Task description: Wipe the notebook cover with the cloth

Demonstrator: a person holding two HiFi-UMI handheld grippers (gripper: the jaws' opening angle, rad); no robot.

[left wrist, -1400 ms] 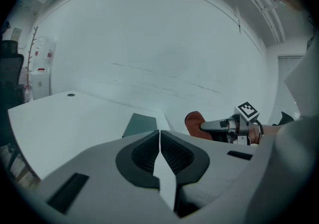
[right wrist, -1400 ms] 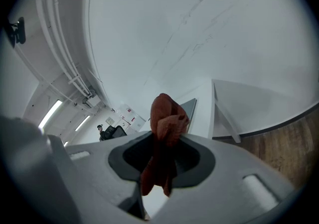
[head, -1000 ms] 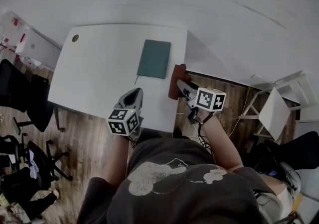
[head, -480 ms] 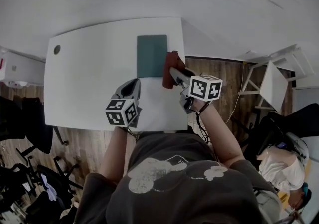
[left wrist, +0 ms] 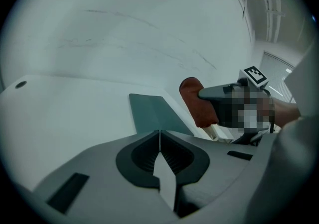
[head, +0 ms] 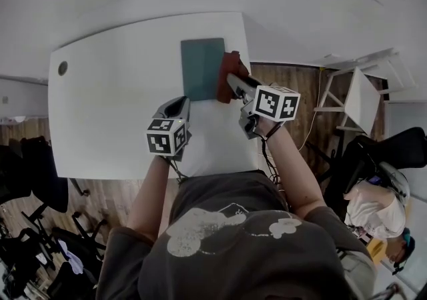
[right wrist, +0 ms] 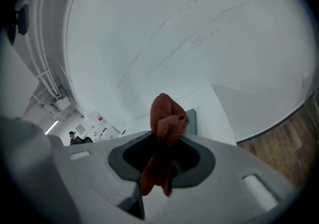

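Note:
A dark green notebook (head: 201,69) lies flat near the far right corner of the white table (head: 113,105). My right gripper (head: 231,84) is shut on a rust-red cloth (head: 230,73), which hangs over the notebook's right edge. In the right gripper view the cloth (right wrist: 164,138) bunches between the jaws with the notebook (right wrist: 191,120) just behind. My left gripper (head: 180,107) is shut and empty, hovering over the table nearer to me than the notebook. The left gripper view shows the notebook (left wrist: 154,113) ahead and the cloth (left wrist: 198,101) to the right.
A round cable hole (head: 62,67) sits at the table's far left corner. Wooden floor (head: 287,82) lies beyond the table's right edge, with a white chair (head: 357,95) there. Black office chairs (head: 33,179) stand at left. A white wall runs behind the table.
My right gripper has carried the cloth forward to the notebook's right edge. The left gripper has moved a little forward too. The head view has shifted.

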